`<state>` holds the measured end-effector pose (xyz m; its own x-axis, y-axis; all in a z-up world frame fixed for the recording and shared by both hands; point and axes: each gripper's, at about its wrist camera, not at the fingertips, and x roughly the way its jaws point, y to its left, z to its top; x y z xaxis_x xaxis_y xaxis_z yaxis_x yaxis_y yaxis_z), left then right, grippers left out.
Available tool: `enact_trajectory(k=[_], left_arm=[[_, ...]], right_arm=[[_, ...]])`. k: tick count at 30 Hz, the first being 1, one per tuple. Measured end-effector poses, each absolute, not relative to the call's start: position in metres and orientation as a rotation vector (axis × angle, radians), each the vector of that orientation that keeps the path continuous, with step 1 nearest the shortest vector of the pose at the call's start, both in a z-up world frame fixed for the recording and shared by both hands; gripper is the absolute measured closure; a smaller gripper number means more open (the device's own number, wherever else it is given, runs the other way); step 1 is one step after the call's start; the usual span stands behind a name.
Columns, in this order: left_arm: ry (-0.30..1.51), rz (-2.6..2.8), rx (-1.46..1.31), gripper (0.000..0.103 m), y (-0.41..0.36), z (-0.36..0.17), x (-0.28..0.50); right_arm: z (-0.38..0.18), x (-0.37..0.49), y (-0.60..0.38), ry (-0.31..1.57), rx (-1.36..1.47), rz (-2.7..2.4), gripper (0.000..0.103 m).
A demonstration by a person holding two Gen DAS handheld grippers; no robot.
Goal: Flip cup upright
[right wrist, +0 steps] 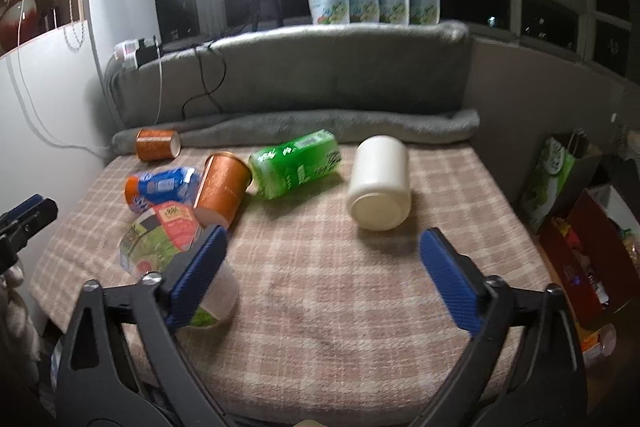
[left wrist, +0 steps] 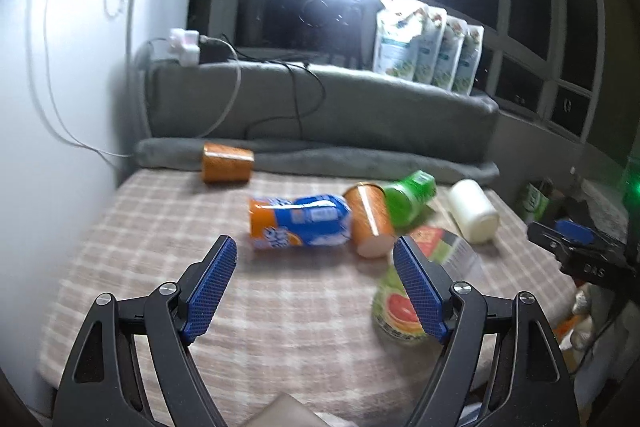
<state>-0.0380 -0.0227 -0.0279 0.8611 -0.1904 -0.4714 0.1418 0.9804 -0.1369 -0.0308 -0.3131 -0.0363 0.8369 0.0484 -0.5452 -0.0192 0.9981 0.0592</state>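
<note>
White cup (right wrist: 379,183) lies on its side, centre-right of the right wrist view, base toward camera, on the checked cloth (right wrist: 340,287), apart from the green can (right wrist: 296,163). Right gripper (right wrist: 322,267) spread wide, empty; left gripper (left wrist: 316,291) likewise, over the blue-orange can (left wrist: 298,223).

Your left gripper (left wrist: 314,261) is wide open at the bottom of the frame, holding nothing. In the middle of the checked cloth (left wrist: 160,227), an orange cup (left wrist: 370,221) lies on its side, touching a blue and orange can (left wrist: 298,223). A white jar (left wrist: 474,210) lies at the right.
</note>
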Motion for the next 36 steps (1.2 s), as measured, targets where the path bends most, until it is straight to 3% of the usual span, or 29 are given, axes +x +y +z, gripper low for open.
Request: enact_trajectory(k=[24,36], left_arm=[[0.495,-0.161,-0.125,0.011,-0.018,-0.022,-0.047],[0.495,-0.169,-0.127,0.011,-0.020,-0.022,-0.048]], right_arm=[[-0.023,-0.048,-0.307,0.447,0.030,-0.039,0.000],[-0.023,-0.048,-0.306,0.445,0.030,-0.041,0.000]])
